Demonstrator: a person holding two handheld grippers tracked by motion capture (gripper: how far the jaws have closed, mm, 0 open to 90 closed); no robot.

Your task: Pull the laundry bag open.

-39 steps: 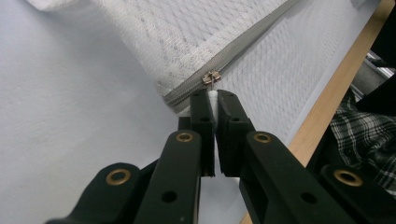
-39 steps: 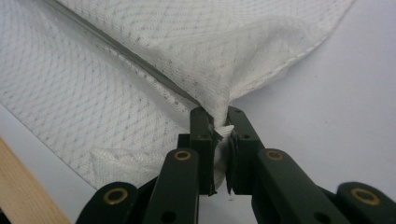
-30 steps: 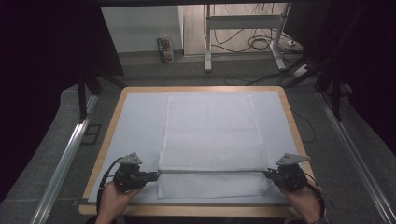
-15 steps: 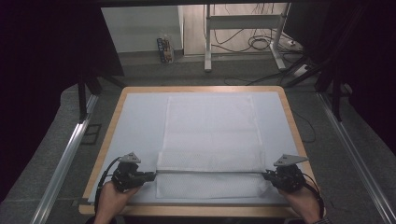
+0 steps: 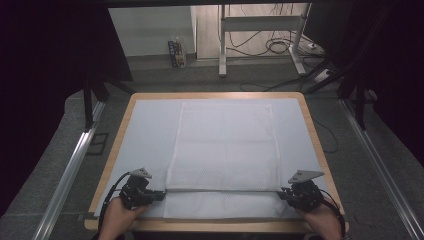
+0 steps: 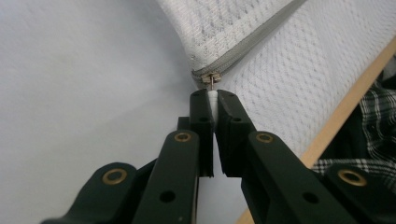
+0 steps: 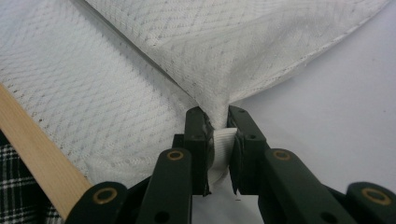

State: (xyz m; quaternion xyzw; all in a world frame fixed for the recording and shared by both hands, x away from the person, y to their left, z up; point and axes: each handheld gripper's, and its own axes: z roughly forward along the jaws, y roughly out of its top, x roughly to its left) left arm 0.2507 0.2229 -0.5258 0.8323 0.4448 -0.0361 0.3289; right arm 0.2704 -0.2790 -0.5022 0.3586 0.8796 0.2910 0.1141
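**Ana:** Mesh laundry bag (image 5: 224, 150), white and rectangular, lies flat in the middle of the pale grey mat (image 5: 145, 135), its near edge folded over along a grey zipper (image 6: 252, 44).

**Ben:** Texture's clear in the gripper views: a fine honeycomb weave, soft and a little see-through. Wooden table edge (image 5: 116, 150) frames the mat.

**Ana:** Left gripper (image 5: 159, 195) sits at the near-left corner, black jaws pressed almost together on a thin white sliver just below the small brass zipper pull (image 6: 211, 79).

**Ben:** And the right gripper (image 5: 283, 195) at the near-right corner pinches a bunched fold of the mesh. Its jaws have just been easing apart, yet the cloth is between the pads.

**Ana:** Fabric puckers into a peak right where it enters them.
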